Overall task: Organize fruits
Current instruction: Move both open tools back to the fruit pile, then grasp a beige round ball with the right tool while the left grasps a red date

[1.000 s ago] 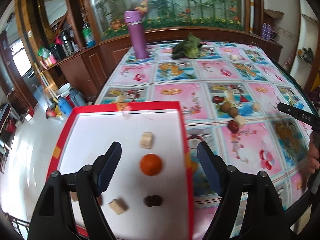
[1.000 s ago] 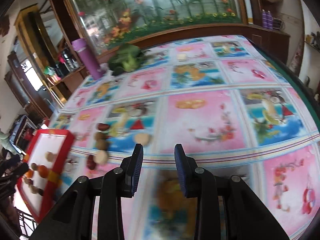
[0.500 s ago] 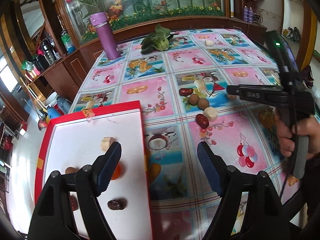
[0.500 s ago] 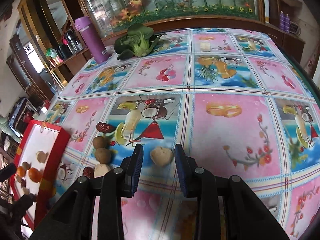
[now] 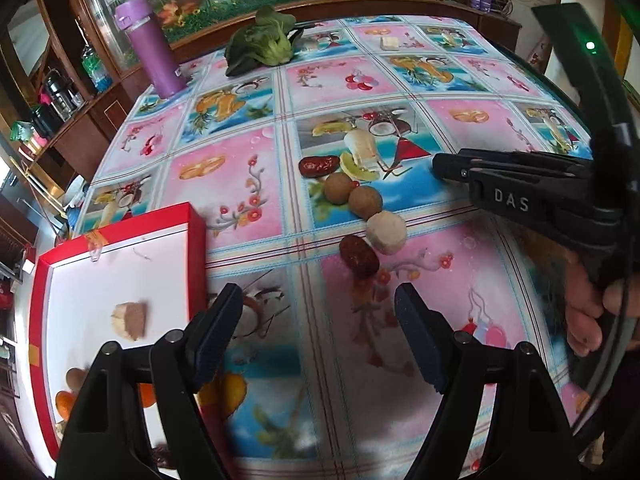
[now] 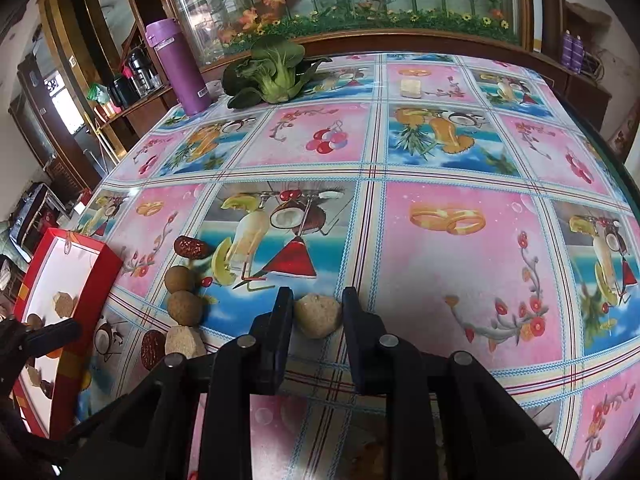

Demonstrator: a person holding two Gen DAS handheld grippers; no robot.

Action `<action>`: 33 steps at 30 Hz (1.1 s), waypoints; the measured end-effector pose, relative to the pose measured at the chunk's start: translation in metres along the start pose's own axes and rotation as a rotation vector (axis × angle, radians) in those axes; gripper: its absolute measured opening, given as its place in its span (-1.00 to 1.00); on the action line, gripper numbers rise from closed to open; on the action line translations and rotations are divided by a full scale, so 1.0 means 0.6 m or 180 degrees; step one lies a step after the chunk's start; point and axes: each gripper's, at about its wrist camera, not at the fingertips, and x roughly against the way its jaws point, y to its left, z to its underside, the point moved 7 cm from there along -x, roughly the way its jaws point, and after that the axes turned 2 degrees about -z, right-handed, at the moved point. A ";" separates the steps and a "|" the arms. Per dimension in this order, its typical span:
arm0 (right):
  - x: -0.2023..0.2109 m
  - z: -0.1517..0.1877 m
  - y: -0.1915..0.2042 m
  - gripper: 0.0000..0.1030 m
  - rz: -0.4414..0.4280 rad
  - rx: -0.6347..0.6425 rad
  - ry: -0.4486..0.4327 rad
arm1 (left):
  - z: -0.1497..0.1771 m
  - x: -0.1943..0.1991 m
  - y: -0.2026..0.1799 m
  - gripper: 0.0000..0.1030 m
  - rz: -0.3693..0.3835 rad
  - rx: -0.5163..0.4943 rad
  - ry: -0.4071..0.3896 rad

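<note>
A tan round fruit (image 6: pixel 319 316) rests on the flowered tablecloth, and my right gripper (image 6: pixel 318 312) has a finger pressed on each side of it. To its left lie a red date (image 6: pixel 191 247), two brown longans (image 6: pixel 180 279), a pale chunk (image 6: pixel 185 342) and another date (image 6: pixel 153 349). In the left wrist view the same row shows: date (image 5: pixel 318 166), longans (image 5: pixel 338 188), pale chunk (image 5: pixel 387 227), date (image 5: pixel 359 256). My left gripper (image 5: pixel 318 336) hovers open just short of that date, holding nothing. The red tray (image 5: pixel 196 248) holds a tan chunk (image 5: pixel 130 318) and an orange fruit (image 5: pixel 64 404).
A purple bottle (image 6: pixel 178 72) and a leafy green vegetable (image 6: pixel 276 70) stand at the table's far side, with a small pale cube (image 6: pixel 411 87) to their right. A person's hand (image 5: pixel 588 312) grips the right tool. The table edge curves along the right.
My left gripper swung right, off the tray and toward the fruit row. My right gripper moved forward to the tan fruit, and its fingers narrowed onto it.
</note>
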 end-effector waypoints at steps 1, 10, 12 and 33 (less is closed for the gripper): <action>0.000 0.001 0.000 -0.54 -0.0006 -0.0010 0.0008 | -0.002 -0.007 -0.002 0.53 0.0000 0.0011 0.0035; 0.005 0.006 -0.003 -0.54 -0.0037 -0.0090 0.0060 | -0.017 -0.040 -0.018 0.34 0.0066 0.0082 0.0141; 0.005 0.006 -0.003 -0.54 -0.0037 -0.0094 0.0065 | -0.021 -0.042 -0.019 0.28 0.0118 0.0116 0.0116; 0.010 0.010 -0.006 -0.54 -0.0094 -0.0155 0.0088 | -0.025 -0.038 -0.030 -0.55 0.0490 0.0147 -0.0007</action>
